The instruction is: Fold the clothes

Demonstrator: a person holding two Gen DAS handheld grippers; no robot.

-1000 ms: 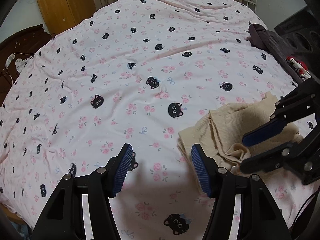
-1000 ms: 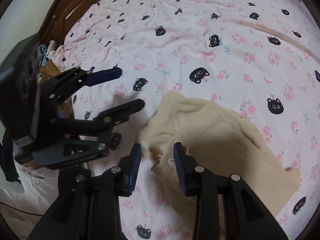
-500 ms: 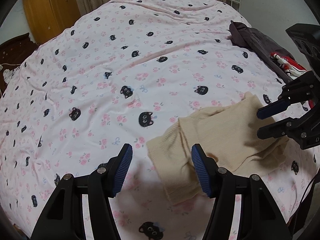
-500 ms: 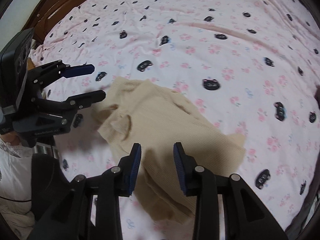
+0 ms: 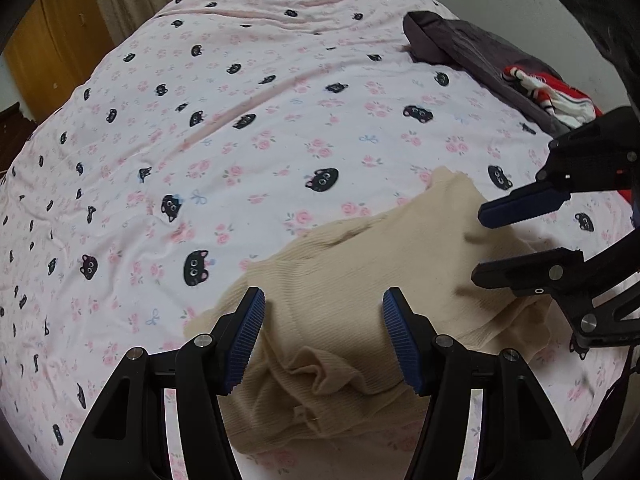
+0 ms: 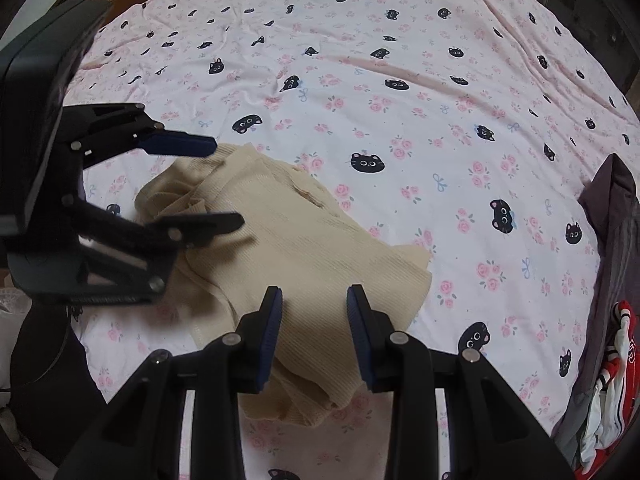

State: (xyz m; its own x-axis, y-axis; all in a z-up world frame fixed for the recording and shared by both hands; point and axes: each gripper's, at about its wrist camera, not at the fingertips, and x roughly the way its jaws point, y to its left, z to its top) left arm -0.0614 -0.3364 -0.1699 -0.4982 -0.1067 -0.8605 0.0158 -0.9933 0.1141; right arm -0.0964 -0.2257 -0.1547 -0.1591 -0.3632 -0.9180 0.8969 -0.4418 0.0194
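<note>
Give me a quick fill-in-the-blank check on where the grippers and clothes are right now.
1. The garment under both grippers is ____ in colour.
2. The left gripper has its jaws ____, gripping nothing.
3. The sheet is printed with roses, bows and black ____ faces.
4. On the dark cloth at the bed's edge lies a white and ____ garment.

Missing words: cream; open; cat; red

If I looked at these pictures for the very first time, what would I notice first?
Probably the big pink bedsheet printed with black cat faces and roses, which fills both views. Next, the crumpled cream ribbed knit garment lying on its near side, with the left gripper and right gripper above it, jaws open and holding nothing. A red-and-white garment on a dark grey cloth lies at the bed's right edge.
</note>
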